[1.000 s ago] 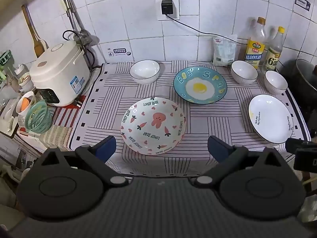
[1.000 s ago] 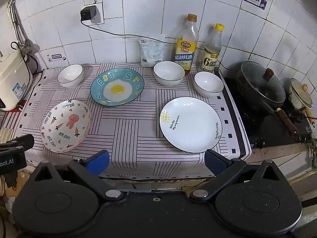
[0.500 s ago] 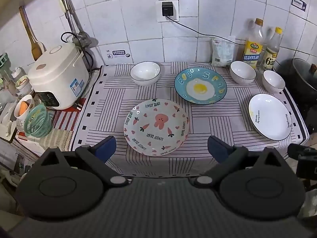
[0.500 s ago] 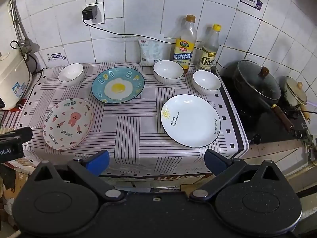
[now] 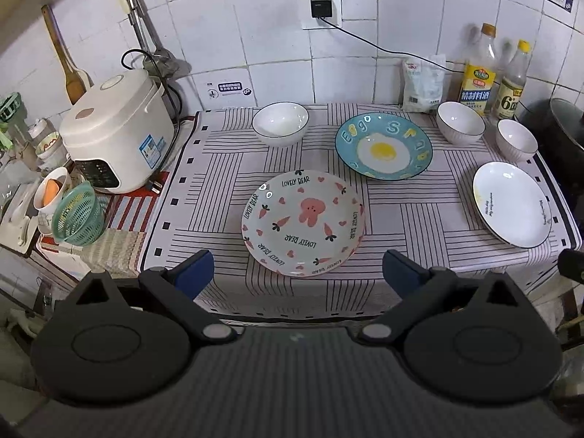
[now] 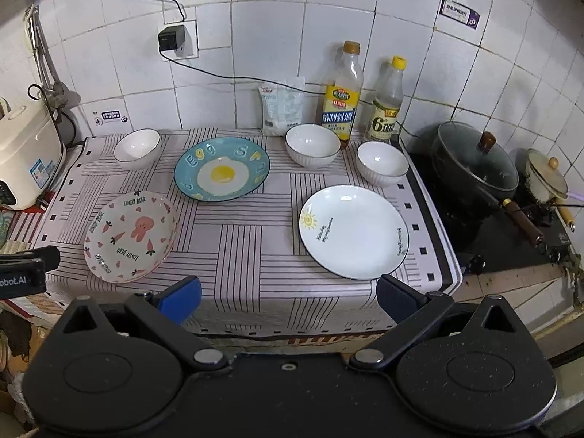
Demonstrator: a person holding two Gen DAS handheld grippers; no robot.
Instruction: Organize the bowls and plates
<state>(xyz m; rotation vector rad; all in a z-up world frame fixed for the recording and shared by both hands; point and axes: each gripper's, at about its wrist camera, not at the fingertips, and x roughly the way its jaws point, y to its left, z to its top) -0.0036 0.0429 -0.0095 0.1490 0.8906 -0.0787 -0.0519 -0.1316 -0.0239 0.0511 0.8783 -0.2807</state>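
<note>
Both hand-held grippers hang before the near edge of the bench, each spread wide and holding nothing. Left hand-held gripper (image 5: pixel 295 268) fills the bottom of its frame, its blue pads either side of the near rim of the bear plate (image 5: pixel 303 223), not touching it. Right hand-held gripper (image 6: pixel 288 297) sits at the bottom of its frame, its right pad just below the near rim of the white plate (image 6: pixel 353 231).

On the striped cloth (image 6: pixel 241 252) covering the bench, the bear plate lies lower left in the right wrist view and the white plate lower right, well apart. Behind them, at centre, lies the blue egg plate (image 6: pixel 222 168). Farther back stand three white bowls: one upper left (image 6: pixel 137 148), one behind the egg plate's right side (image 6: pixel 313 145), one just right of that (image 6: pixel 382 163).

Against the tiled wall stand two bottles (image 6: pixel 342 91) and a white bag (image 6: pixel 281 109). A rice cooker (image 5: pixel 116 129) sits at the left of the left wrist view, a lidded dark pot (image 6: pixel 474 168) on the stove at the right of the right wrist view.
</note>
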